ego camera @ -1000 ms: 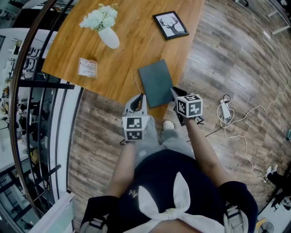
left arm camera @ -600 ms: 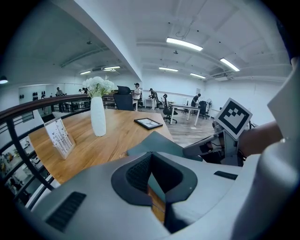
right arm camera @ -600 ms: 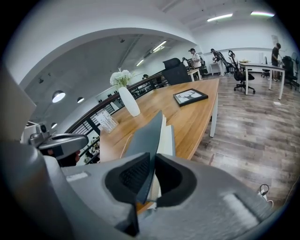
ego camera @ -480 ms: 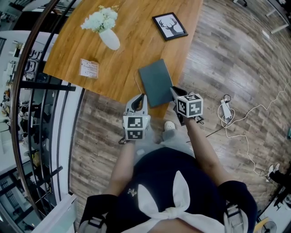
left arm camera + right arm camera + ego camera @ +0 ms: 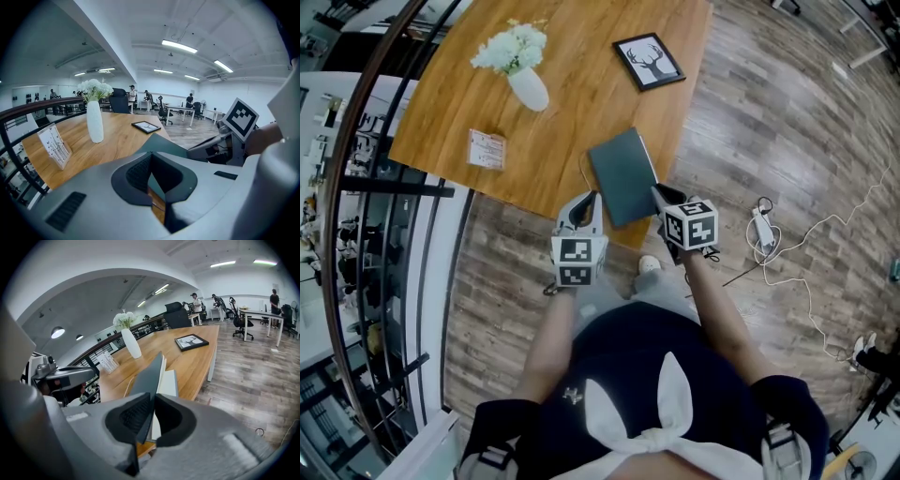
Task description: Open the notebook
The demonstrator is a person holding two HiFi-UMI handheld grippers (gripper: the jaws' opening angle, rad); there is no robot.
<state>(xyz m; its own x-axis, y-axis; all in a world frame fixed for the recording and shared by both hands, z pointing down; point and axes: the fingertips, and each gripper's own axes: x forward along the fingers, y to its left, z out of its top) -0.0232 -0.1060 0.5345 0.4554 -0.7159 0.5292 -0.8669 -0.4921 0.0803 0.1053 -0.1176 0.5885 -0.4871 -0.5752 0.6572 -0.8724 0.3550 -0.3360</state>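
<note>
- The head view looks steeply down from above onto the table (image 5: 572, 103) edge.
- Each gripper view looks low and close across the tabletop; all three share the notebook (image 5: 623, 175) and vase (image 5: 530, 89).

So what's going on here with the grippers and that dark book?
A person holding a gripper in each hand is opening a dark notebook at the near edge of a wooden table. The right gripper is shut on the cover, which is tilted up off the white pages. The left gripper sits at the book's left edge; whether it grips is unclear. The notebook is only partly open.
</note>
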